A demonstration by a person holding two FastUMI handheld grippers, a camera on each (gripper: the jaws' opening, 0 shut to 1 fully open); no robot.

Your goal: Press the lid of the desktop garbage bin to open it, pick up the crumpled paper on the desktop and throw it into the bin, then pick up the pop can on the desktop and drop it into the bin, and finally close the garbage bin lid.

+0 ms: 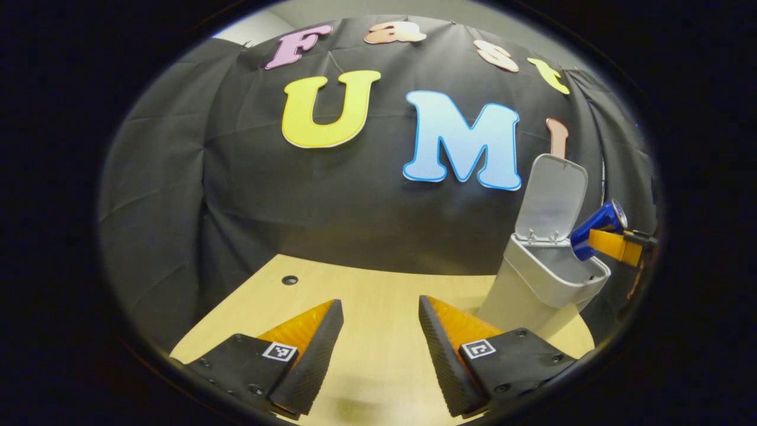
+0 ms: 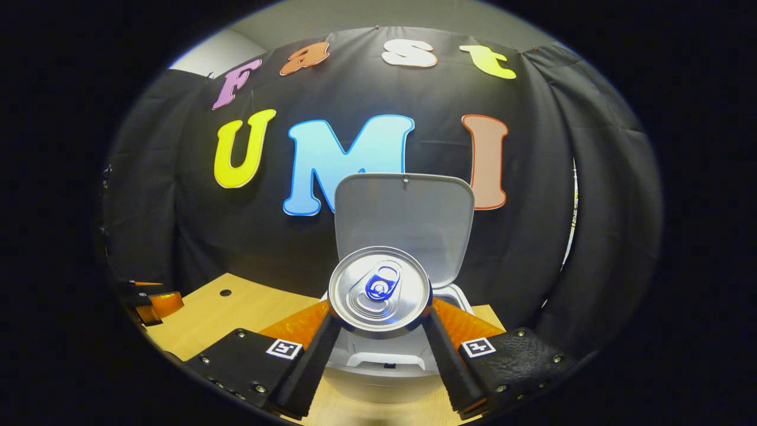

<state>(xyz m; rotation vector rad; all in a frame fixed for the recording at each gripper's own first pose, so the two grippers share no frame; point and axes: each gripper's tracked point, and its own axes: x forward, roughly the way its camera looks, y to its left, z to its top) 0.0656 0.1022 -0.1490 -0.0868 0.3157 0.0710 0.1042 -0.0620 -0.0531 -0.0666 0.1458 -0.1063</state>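
1. Shiny silver metal is the top of the pop can (image 2: 379, 288), seen close up in the right gripper view, with a blue pull tab in the middle.
2. The right claw (image 2: 379, 331) is clenched on the pop can, with one finger pressing on each side of it.
3. The can is held over the open mouth of the garbage bin (image 2: 384, 370), which sits just behind and below it.
4. The bin lid (image 2: 408, 213) stands straight up behind the can, wide open.
5. In the left gripper view, the same pale grey garbage bin (image 1: 547, 281) stands on the right part of the wooden tabletop (image 1: 366, 296).
6. There the lid (image 1: 553, 198) is tipped up and back.
7. The blue pop can (image 1: 597, 228) is tilted at the right edge of the bin, with its lower end dipping into the opening.
8. The right claw (image 1: 612, 244) shows there far off, gripping the can from the right.
9. The left claw (image 1: 378, 349) is released, with its fingers spread wide and nothing between them.
10. It hangs low over the tabletop, to the left of the bin and apart from it.
11. A small dark round hole (image 1: 289, 280) sits in the tabletop near the black cloth wall (image 1: 236, 177).
12. I cannot tell where the crumpled paper is.
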